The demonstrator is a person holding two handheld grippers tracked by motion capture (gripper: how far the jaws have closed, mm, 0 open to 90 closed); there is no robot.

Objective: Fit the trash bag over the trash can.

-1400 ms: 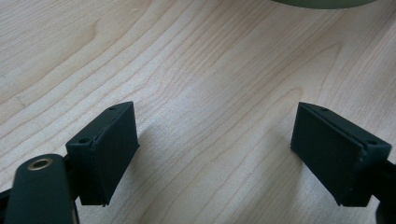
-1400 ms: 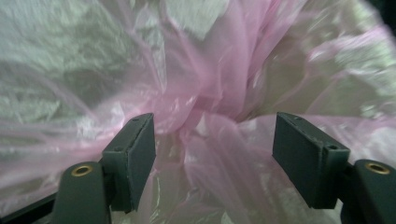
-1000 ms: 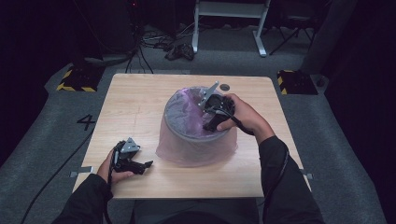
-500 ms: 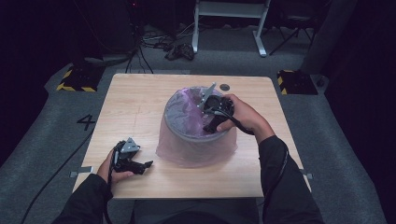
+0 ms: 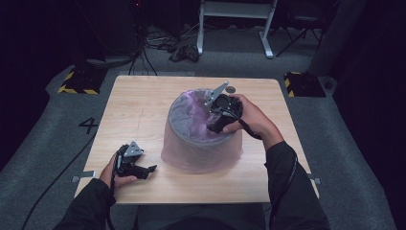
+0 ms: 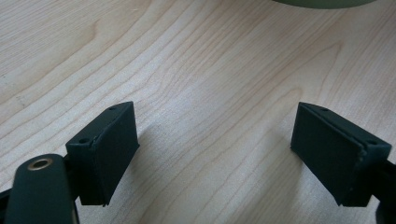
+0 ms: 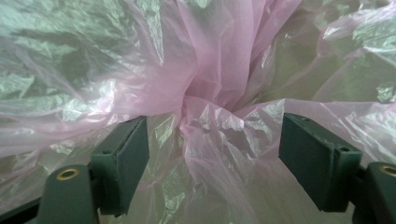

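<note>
Wooden table (image 5: 143,105) carries a grey bin (image 5: 201,129) at its middle, lined with a pink bag (image 7: 219,70) draped over the rim. Inside the bin's mouth, the right gripper (image 5: 218,122) points down, jaws spread either side of a gathered fold straight ahead. Left gripper (image 5: 136,167) rests well apart, also spread, holding nothing.

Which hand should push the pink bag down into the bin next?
Probably the right. The right hand-held gripper is already inside the bin, jaws open around the pink bag. The left hand-held gripper rests open on the table, away from it.
</note>
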